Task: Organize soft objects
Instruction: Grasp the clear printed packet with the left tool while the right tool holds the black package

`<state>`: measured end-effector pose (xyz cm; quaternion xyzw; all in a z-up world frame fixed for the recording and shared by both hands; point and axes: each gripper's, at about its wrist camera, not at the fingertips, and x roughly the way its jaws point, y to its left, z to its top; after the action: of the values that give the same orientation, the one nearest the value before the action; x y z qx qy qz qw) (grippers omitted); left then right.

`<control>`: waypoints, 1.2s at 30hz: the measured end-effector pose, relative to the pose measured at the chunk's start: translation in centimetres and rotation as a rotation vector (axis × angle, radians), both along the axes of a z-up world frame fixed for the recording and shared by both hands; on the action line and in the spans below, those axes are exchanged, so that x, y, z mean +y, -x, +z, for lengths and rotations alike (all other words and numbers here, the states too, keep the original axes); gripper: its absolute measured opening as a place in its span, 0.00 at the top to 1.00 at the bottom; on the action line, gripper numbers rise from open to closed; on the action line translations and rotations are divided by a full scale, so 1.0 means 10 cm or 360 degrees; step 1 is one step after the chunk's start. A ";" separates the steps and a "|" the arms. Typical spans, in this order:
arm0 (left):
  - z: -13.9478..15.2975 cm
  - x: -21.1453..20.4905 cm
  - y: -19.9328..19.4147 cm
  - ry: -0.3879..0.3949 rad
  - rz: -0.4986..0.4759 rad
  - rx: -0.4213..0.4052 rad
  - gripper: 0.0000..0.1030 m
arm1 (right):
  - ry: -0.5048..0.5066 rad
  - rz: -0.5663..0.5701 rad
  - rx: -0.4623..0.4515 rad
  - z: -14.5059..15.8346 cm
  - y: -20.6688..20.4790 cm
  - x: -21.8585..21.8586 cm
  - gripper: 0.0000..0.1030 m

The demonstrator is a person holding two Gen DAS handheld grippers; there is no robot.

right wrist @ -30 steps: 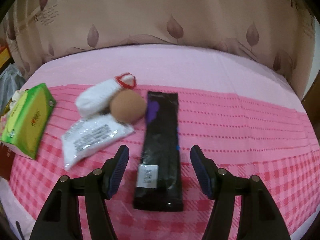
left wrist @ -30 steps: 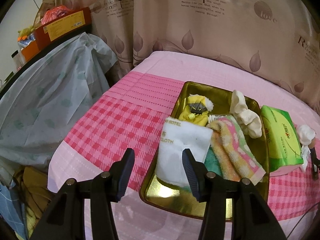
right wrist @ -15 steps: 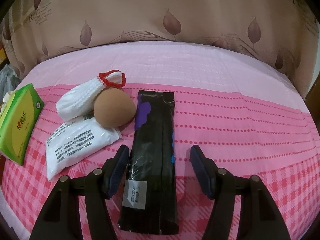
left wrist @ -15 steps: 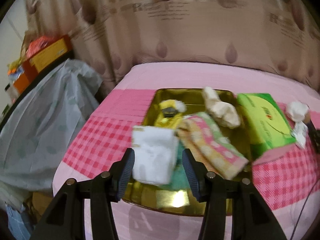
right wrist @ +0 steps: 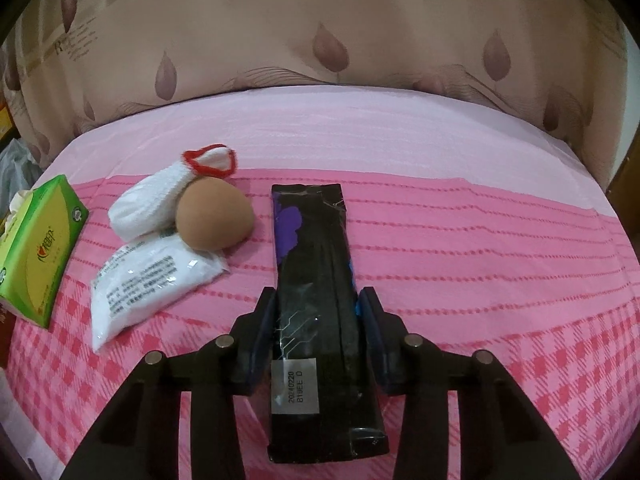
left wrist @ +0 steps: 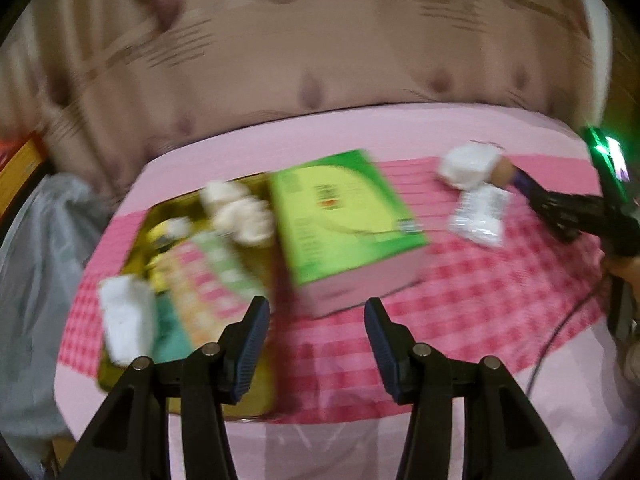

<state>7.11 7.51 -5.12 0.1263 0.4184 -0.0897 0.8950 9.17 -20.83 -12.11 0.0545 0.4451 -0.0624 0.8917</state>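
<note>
- Packaging of the long black packet (right wrist: 316,280) is glossy film with a purple patch near its far end and a white date sticker near its near end; it lies flat on the table, pointing away from the right wrist camera.
- Right gripper (right wrist: 318,312) has its fingers (right wrist: 264,320) closed in on both long sides of the black packet, pressing against it about midway along.
- Just left of the packet sits a tan egg-shaped sponge (right wrist: 214,216), touching a rolled white sock with a red cuff (right wrist: 168,196) behind it and resting on the corner of a white sachet with printed text (right wrist: 148,280).
- Further left stands a green tissue box (right wrist: 38,248), well apart from the packet.
- Left gripper (left wrist: 316,344) hangs above the table edge with fingers (left wrist: 250,344) spread wide and nothing between them; this view is heavily blurred.
- In the left wrist view the green tissue box (left wrist: 340,216) lies ahead of the fingers, just beside a gold tray (left wrist: 132,240).
- The tray holds a pastel checked towel (left wrist: 212,280), a folded white cloth (left wrist: 124,320), cream-coloured soft pieces (left wrist: 240,212) and something yellow too blurred to name.
- The table wears a pink cloth (right wrist: 460,240): plain pale pink at the far side, striped rose in the middle, checked near the edge.
- A beige curtain with brown leaf prints (right wrist: 320,40) hangs right behind the table.
- A grey plastic sheet (left wrist: 36,264) covers something left of the table.
</note>
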 end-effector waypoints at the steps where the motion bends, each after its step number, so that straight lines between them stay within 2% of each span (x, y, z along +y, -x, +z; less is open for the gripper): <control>1: -0.01 -0.10 0.01 0.0003 -0.0045 0.0005 0.51 | 0.0003 -0.0014 0.0001 0.00 0.04 -0.05 0.63; 5: -0.02 -0.50 0.01 0.0047 -0.0225 0.0037 0.49 | 0.0000 -0.0093 0.0002 -0.01 0.21 -0.32 0.63; 8: -0.05 -0.78 -0.03 0.0074 -0.0355 0.0080 0.39 | 0.0009 -0.0151 0.0008 -0.03 0.32 -0.52 0.63; 12: -0.11 -1.14 -0.13 0.0126 -0.0517 0.0175 0.35 | -0.0024 -0.0197 -0.0002 -0.04 0.41 -0.73 0.63; 14: -0.15 -1.30 -0.20 0.0115 -0.0582 0.0218 0.34 | -0.0050 -0.0208 -0.0009 -0.05 0.40 -0.76 0.63; 18: -0.27 -1.62 -0.39 0.0053 -0.0668 0.0284 0.33 | 0.0012 -0.0195 0.0008 -0.06 0.38 -0.71 0.61; 24: -0.46 -1.84 -0.68 -0.0001 -0.0683 0.0365 0.33 | -0.0007 -0.0192 -0.0003 -0.07 0.40 -0.73 0.59; 36: -0.67 -1.97 -1.16 0.0017 -0.0628 0.0449 0.33 | -0.0005 -0.0176 0.0000 -0.08 0.37 -0.74 0.54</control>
<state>18.73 -12.18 -11.80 0.1872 0.5060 -0.2819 0.7934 5.45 -28.20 -12.90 0.0806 0.4414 -0.1110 0.8868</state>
